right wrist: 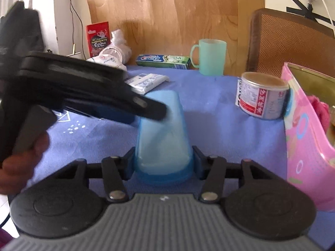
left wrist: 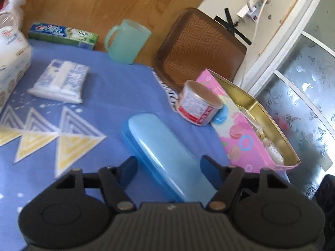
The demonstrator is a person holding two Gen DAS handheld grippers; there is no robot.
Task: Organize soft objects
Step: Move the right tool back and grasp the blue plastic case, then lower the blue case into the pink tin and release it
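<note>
A long light-blue plastic case (left wrist: 161, 150) lies on the blue cloth. My left gripper (left wrist: 168, 167) is open, its fingers straddling the case with a gap on each side. My right gripper (right wrist: 163, 163) is shut on the near end of the same case (right wrist: 162, 129). The left gripper shows in the right wrist view (right wrist: 152, 108), over the case's far part. A pink tin box (left wrist: 247, 138) with a gold inside stands open at the right; something pink and soft (right wrist: 320, 108) lies in it. A small tissue pack (left wrist: 60, 81) lies at the left.
A can (left wrist: 199, 104) stands against the pink box. A green mug (left wrist: 125, 41) and a toothpaste box (left wrist: 62, 34) sit at the back. A large white pack (left wrist: 12, 62) is at far left. A brown woven chair (left wrist: 199, 48) stands behind the table.
</note>
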